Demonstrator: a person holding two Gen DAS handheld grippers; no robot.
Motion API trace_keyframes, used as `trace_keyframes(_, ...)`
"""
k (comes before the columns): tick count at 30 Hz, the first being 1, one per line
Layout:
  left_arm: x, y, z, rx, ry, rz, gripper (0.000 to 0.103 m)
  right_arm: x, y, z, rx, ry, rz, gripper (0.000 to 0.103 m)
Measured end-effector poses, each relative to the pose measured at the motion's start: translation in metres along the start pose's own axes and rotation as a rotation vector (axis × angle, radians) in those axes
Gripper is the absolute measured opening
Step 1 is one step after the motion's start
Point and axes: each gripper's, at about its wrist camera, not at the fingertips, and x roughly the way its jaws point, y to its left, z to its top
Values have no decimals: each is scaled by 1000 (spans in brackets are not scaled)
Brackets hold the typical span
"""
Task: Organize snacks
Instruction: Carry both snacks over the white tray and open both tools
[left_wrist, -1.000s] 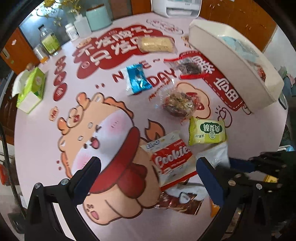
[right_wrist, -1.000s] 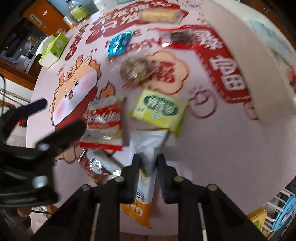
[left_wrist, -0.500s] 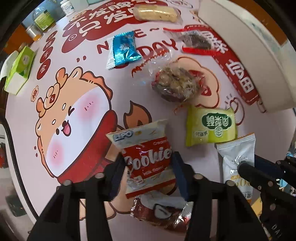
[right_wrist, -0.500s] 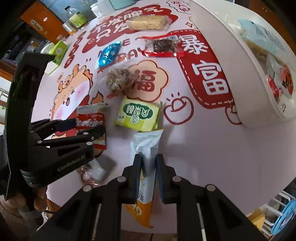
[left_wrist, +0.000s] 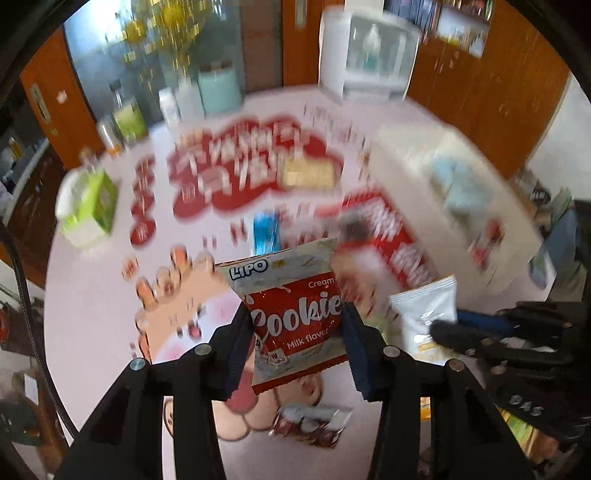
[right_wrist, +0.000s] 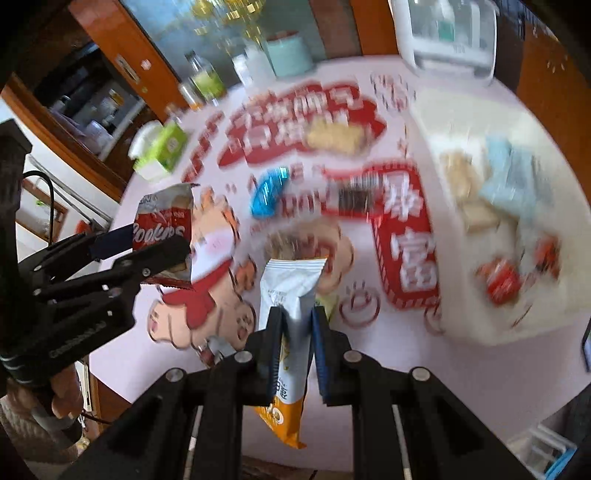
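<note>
Both tongs are loaded and clear of the tabletop (left_wrist: 92, 295). The left tongs (left_wrist: 295, 350) are clenched on the red-and-white Lipo cookie pack (left_wrist: 295, 314), pads pressing its 2 side edges, the pack held upright in the air. The right tongs (right_wrist: 295, 343) are clenched on the white-and-orange snack sachet (right_wrist: 290, 295), gripped around its middle with the orange end hanging below the fingers.

The white bin (right_wrist: 480, 258) stands on the right side of the tabletop and already holds several items: a pale blue pack, some beige pieces and red-wrapped ones, though blur hides the details. So part of the sorting looks done.

Plenty is left. On the printed pink cloth lie a blue wrapper (right_wrist: 269, 190), a yellow cracker bar (right_wrist: 334, 138), a dark bar in clear wrap (right_wrist: 354, 197), a round clear-wrapped snack (right_wrist: 291, 243) and a brown packet (left_wrist: 314, 424) near the front edge; a green pack shows only partly behind the sachet. By my judgement the 2 held packs go to the bin next, with at least 5 more to collect afterwards. The green tissue box (left_wrist: 90, 206) and the jars at the far edge seem outside the job.
</note>
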Motion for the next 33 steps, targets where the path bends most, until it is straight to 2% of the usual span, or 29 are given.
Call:
trace_keyframes(4,-44,-24,31,31,-142,7,46,-45,-10,19,-35,-117,6,16)
trace_keyframes(9,-79,-67,72,53,-268,-3,46,-100,-45,40,-57,-239,-7,16)
trace_keyframes(14,-81,-123,111,73,-343,-13,46,-139,-101,61,-39,-324,-37,16)
trace_keyframes(18,-57,-170,144,77,-339,-17,46,-146,-148,74,-9,-327,-37,16)
trace_keyframes(23,-17,-213,168,59,-277,-15,46,-130,-190,82,14,-254,-28,16)
trace_keyframes(30,34,-247,175,82,-186,20,47,-89,-222,79,28,-138,-22,20)
trace_keyframes(31,42,-251,174,101,-166,26,53,-80,-227,78,40,-117,-37,23)
trace_keyframes(32,49,-255,173,120,-142,40,60,-67,-234,78,55,-79,-54,35)
trace_keyframes(33,57,-258,171,143,-113,52,85,-59,-239,77,65,-49,-64,52)
